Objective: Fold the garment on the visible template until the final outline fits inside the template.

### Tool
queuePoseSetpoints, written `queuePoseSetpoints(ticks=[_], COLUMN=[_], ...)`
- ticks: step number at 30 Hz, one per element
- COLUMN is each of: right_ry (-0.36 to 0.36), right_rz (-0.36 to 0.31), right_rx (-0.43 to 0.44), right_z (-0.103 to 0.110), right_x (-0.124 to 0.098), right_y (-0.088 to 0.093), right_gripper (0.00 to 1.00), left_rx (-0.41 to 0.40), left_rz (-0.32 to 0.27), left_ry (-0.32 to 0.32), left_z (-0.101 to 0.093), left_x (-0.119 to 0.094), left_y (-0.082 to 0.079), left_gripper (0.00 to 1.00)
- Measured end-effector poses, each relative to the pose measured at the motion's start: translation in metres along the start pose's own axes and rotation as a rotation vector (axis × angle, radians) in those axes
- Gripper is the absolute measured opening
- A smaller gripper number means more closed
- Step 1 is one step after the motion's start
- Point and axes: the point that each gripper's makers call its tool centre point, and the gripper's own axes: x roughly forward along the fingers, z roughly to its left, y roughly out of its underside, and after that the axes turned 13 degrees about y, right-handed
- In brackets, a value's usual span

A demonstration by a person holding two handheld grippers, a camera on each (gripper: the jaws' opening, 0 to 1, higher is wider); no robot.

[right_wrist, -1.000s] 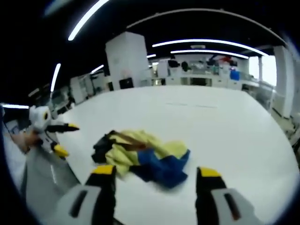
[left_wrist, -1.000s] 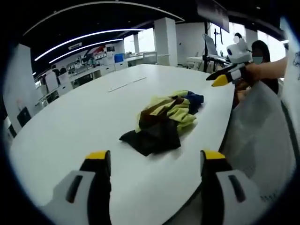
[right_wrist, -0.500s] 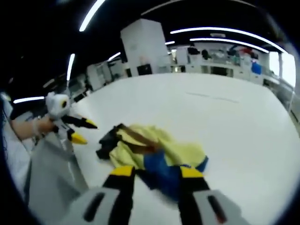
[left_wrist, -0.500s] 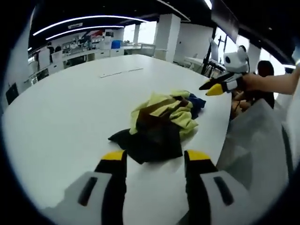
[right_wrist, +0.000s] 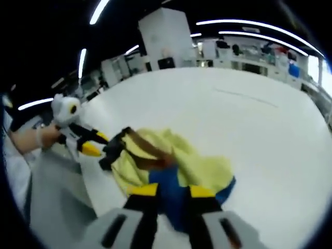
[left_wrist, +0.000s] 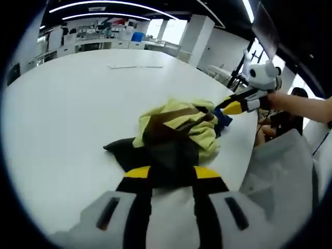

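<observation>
Now the garment lies crumpled in the middle of my left gripper view, a soft heap of yellow-green cloth with brown bands, a black part at lower centre and a bit of blue at its right end. In the right gripper view the same heap sits at lower centre, blue nearest my jaws, yellow behind, black at the left tip. It rests on the smooth white table, close to the table's rounded edge. As a lump it runs roughly from lower left to upper right in the left view; I cannot tell its true long axis or which way it faces.

Half a second ago both pairs of jaws stood wider and short of the cloth. My left gripper has since narrowed to a small gap, its yellow-tipped jaws right over the black part; whether they pinch cloth I cannot tell. My right gripper has narrowed the same way over the blue part, and there too the grip is unclear. That right gripper also shows at the right of the left view, at the blue end, and the left one at the left of the right view, by the black tip.
</observation>
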Motion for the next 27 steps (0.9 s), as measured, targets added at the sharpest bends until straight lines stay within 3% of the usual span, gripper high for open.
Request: queuePoseSetpoints(ticks=[5,11,15,27], right_ry=[-0.037,-0.048,-0.062,-0.082], right_rz=[0.036,0.067,0.049,0.009], right_rx=[0.058,0.066,0.097,0.212], right_z=[0.0,0.01,0.008,0.011], right_x=[0.005,0.008,0.005,-0.006], right_y=[0.009,0.021,0.017,0.015], right_gripper=[0.12,0.12,0.1,0.03], left_rx=[-0.035,-0.065,-0.091,-0.112], left_rz=[-0.014,-0.011,-0.028,-0.036], left_ry=[0.006,0.008,0.013,0.019], left_z=[0.001,0.004,0.008,0.008], left_x=[0.005,0.011,0.011,0.013], left_y=[0.002,0.008,0.008,0.011], left_gripper=[0.25,0.22,0.16,0.11])
